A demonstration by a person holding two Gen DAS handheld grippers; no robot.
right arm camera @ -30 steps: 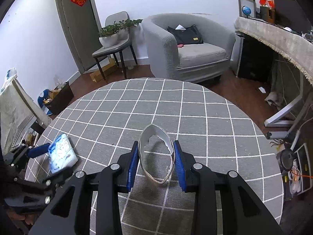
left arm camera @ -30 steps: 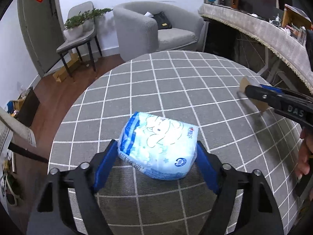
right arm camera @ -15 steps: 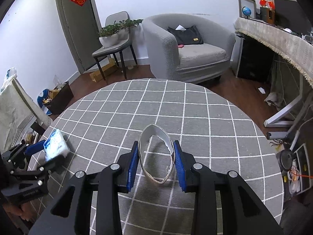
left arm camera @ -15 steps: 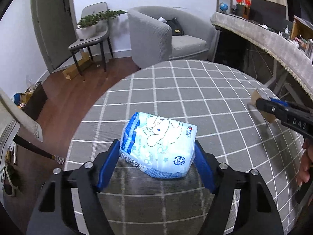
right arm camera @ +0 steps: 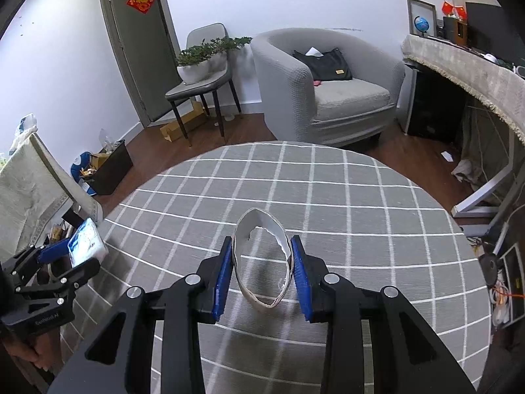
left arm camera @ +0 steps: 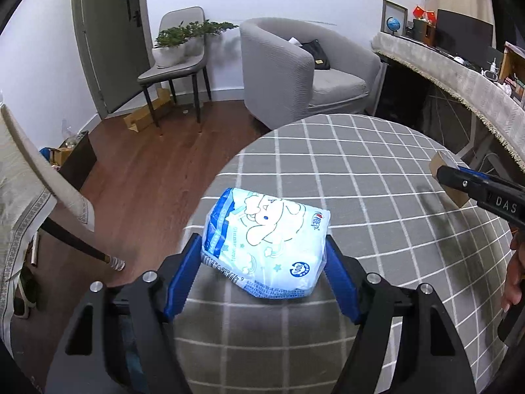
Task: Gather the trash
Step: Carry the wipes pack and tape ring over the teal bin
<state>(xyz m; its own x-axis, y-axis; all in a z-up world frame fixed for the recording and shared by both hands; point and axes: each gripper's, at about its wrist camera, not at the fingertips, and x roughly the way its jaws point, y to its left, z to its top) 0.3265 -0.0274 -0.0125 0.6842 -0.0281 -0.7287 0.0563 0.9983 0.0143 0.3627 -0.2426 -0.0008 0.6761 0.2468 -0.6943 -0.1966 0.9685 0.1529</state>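
My left gripper [left arm camera: 262, 262] is shut on a light-blue tissue pack [left arm camera: 265, 239] with a cartoon print, held above the left edge of the round table [left arm camera: 377, 170]. It also shows at the far left of the right wrist view [right arm camera: 87, 241]. My right gripper [right arm camera: 262, 272] is shut on a squashed cardboard ring [right arm camera: 262, 256], a torn tape core, held over the grey checked tablecloth [right arm camera: 311, 180]. The right gripper and its ring [left arm camera: 448, 180] show at the right edge of the left wrist view.
A dark bin [right arm camera: 108, 167] with scraps stands on the wooden floor left of the table. A grey armchair [right arm camera: 328, 88] and a chair with a plant [right arm camera: 200, 75] stand behind. A cloth-covered chair [left arm camera: 36, 190] is at the left; a desk [right arm camera: 469, 69] at the right.
My left gripper has carried the tissue pack leftward, from over the table to its left edge near the floor side. The right gripper with the ring has hardly moved.
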